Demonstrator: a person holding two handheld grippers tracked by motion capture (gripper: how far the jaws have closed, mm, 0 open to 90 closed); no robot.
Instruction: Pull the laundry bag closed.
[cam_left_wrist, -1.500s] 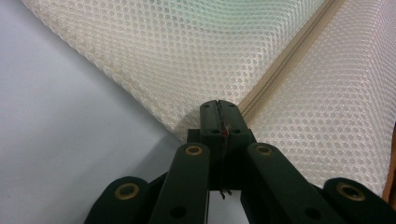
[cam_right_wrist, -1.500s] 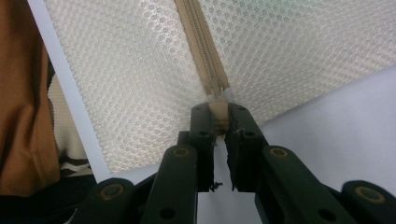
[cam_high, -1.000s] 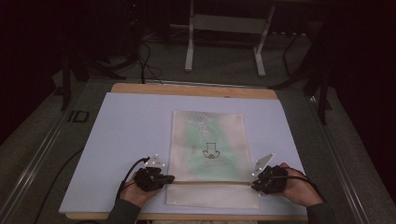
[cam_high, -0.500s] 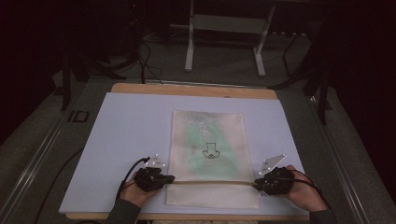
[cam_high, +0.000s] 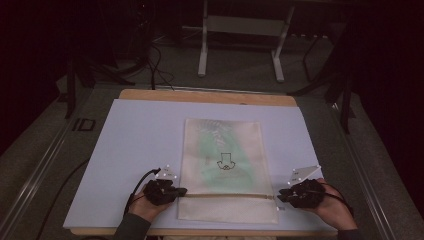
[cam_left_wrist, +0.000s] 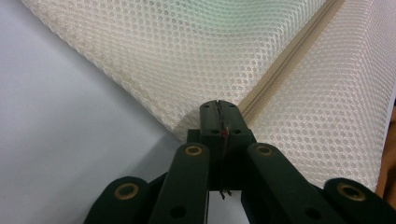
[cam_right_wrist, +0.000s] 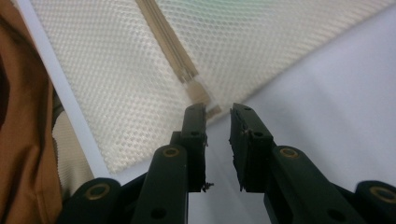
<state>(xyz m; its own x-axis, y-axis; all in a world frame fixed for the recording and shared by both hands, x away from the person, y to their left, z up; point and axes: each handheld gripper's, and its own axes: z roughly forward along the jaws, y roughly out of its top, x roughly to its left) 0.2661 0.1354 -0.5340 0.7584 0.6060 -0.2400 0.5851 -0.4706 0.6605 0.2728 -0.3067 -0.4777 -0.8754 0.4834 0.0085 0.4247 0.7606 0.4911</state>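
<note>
Hands are seen at the near edge of the table, one gripper held in each. The left gripper (cam_high: 181, 191) is clamped tight on the left end of the mesh bag (cam_high: 225, 165), right where the zipper (cam_high: 225, 195) starts; in the left gripper view its jaws are pressed together with only the thin fabric edge between them. The right gripper (cam_high: 281, 196) is placed just beside the bag's right edge, at the zipper's other end; its jaws have just been opening, a narrow gap is left between them, and nothing is gripped, the zipper's end tab (cam_right_wrist: 201, 95) lying just ahead of the tips in the right gripper view. The bag is laid flat on the pale sheet (cam_high: 140, 150) that covers the wooden table (cam_high: 200, 96), near the middle and towards the near edge, with the zipper run across it close to the person. A green shape and a small dark motif (cam_high: 225, 162) are shown through the mesh farther up. Beyond the table, a metal stand (cam_high: 240, 40) is seen on the floor
</note>
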